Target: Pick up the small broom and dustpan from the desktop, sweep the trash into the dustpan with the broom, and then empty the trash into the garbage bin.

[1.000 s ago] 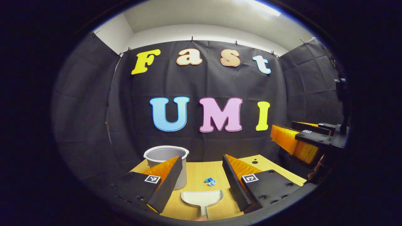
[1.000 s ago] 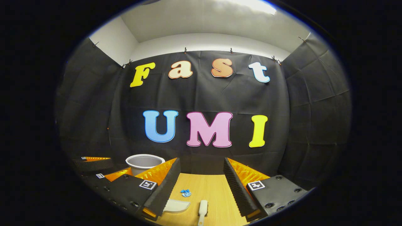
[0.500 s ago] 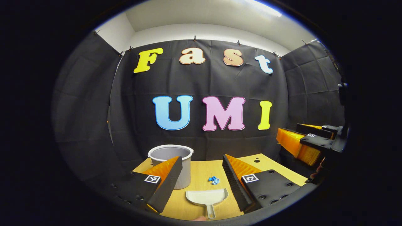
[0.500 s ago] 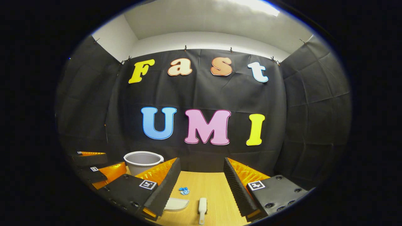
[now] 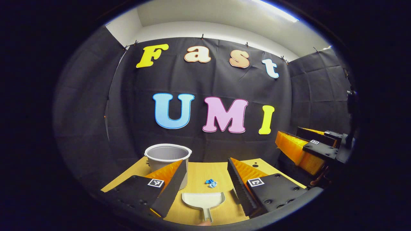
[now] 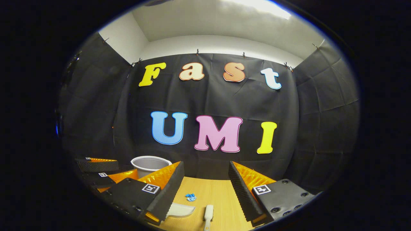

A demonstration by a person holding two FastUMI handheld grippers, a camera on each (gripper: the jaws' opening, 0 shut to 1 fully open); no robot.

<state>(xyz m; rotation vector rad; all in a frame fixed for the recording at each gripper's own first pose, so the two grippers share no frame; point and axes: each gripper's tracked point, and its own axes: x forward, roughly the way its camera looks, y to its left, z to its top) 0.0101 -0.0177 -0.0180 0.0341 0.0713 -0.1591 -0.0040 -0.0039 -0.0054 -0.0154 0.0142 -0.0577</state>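
A white dustpan [image 5: 204, 199] lies on the wooden desktop [image 5: 199, 171], its handle toward me, just below and between the fingers of my left gripper [image 5: 206, 163], which is open and holds nothing. A small blue scrap of trash [image 5: 211, 183] lies just beyond the pan. A grey garbage bin [image 5: 167, 156] stands at the far left. In the right gripper view, the white small broom [image 6: 208, 215] lies below my open right gripper [image 6: 205, 164], with the dustpan [image 6: 180, 210] to its left, partly behind a finger, and the trash [image 6: 190, 197] beyond it.
The right gripper [image 5: 300, 142] hovers off the desk's right edge in the left gripper view. The left gripper [image 6: 107, 170] sits at the lower left of the right gripper view, in front of the bin [image 6: 150, 162]. Black cloth walls close in behind and at both sides.
Both hands have drifted slightly. In the left gripper view the dustpan, trash and bin slid a little left; in the right gripper view the scene shifted slightly right. Nothing was grasped.
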